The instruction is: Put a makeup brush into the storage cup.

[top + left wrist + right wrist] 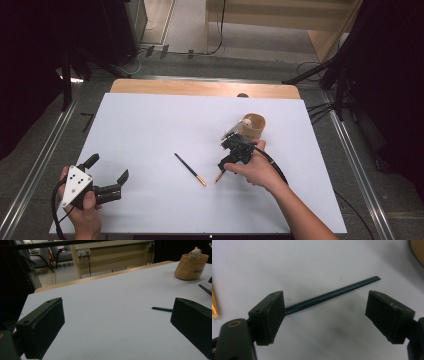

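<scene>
I'm holding the right tool open over a dark chopstick lying on the table, gripping nothing. The left tool is resting open and empty near left. The tan cup's writing is too blurred to read.

Black chopstick with gold tip, tan cup holding a white toy, white table sheet, black grippers' jaws.
</scene>
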`<state>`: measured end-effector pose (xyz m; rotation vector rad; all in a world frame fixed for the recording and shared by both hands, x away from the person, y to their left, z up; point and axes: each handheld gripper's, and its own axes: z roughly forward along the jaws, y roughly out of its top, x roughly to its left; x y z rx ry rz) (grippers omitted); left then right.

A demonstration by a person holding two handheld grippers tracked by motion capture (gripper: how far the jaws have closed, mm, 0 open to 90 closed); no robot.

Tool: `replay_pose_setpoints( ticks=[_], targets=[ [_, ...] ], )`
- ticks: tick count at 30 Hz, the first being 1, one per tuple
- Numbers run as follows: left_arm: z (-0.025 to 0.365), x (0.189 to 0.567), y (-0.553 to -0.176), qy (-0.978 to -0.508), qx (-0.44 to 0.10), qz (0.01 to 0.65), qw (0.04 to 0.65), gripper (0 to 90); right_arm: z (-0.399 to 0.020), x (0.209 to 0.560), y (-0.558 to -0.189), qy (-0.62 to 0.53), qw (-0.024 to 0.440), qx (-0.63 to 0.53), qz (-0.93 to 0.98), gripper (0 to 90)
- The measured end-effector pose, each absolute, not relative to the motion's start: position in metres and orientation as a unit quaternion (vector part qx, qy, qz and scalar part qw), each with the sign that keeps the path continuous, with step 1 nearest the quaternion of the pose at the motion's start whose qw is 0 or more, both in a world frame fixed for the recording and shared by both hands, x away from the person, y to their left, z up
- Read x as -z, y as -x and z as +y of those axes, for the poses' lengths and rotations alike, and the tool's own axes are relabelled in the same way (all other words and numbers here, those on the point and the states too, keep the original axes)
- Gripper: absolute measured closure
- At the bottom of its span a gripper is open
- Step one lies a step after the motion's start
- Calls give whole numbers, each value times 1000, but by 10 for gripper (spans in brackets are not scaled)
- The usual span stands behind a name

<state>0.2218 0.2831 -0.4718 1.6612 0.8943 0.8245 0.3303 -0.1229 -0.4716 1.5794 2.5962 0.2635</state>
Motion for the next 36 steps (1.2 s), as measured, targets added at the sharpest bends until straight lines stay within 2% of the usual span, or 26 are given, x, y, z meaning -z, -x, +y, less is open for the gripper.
replay_pose_setpoints(
  ticks=[1, 2, 5, 8, 11, 26, 28, 30, 31, 32, 33, 34, 36],
  targets=[
    [283, 472, -222, -691, -343, 372, 516, 0, -123, 472, -330, -517, 46, -86, 850, 180],
    [283, 472, -222, -692, -343, 373, 515, 0, -123, 470, -334, -544, 11, -84, 835, 179],
    [283, 472, -222, -692, -343, 373, 515, 0, -124, 470, -338, -562, -16, -77, 824, 179],
    [283, 472, -222, -693, -343, 373, 513, 0, -123, 471, -340, -567, -20, -65, 821, 188],
    [283, 472, -223, -693, -342, 374, 513, 0, -122, 476, -343, -572, -26, -44, 819, 241],
    [282, 473, -224, -696, -342, 373, 509, 0, -110, 481, -345, -575, -18, -26, 817, 254],
    [282, 473, -224, -696, -342, 373, 509, 0, -107, 481, -343, -567, 0, -15, 824, 287],
    [281, 474, -224, -697, -342, 373, 509, 0, -106, 481, -343, -568, 2, -13, 823, 293],
    [281, 474, -224, -697, -341, 373, 509, 0, -107, 480, -344, -574, 0, -12, 819, 340],
    [281, 474, -224, -698, -341, 372, 508, 0, -107, 480, -344, -574, 0, -12, 819, 340],
    [280, 474, -224, -699, -341, 371, 508, 0, -110, 479, -345, -575, 1, -14, 818, 411],
    [280, 474, -224, -699, -341, 370, 508, 0, -110, 479, -345, -575, 1, -14, 818, 411],
    [279, 474, -225, -698, -339, 371, 510, 0, -113, 477, -345, -577, 3, -15, 817, 515]
  ],
)
